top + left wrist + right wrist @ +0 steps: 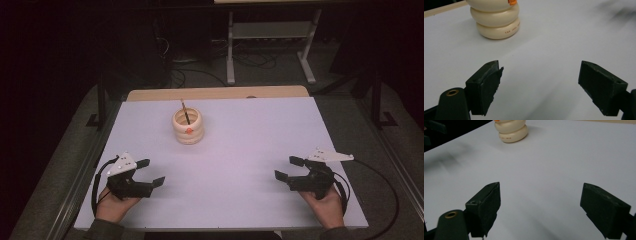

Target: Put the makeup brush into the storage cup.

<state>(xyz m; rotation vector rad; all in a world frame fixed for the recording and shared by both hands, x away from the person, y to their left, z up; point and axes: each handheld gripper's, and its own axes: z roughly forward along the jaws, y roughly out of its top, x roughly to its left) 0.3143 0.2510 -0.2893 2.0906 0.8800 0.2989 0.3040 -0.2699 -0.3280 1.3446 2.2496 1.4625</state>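
A cream ribbed holder (188, 127), shaped like stacked rings with an orange mark on its front, stands upright at the middle rear of the white table (250, 130). A thin pencil-like stick (184, 110) leans out of it. My left gripper (151, 172) rests near the front left, open, with nothing between its jaws. My right gripper (289, 168) rests near the front right, open as well. In the left gripper view the holder (497, 21) is ahead and to the left; in the right gripper view the holder (511, 130) lies far ahead at upper left.
A wooden strip (215, 93) runs along the table's far edge. Beyond it stands a white metal frame (270, 45) on a dark floor with cables. Bare white surface lies between the grippers and the holder.
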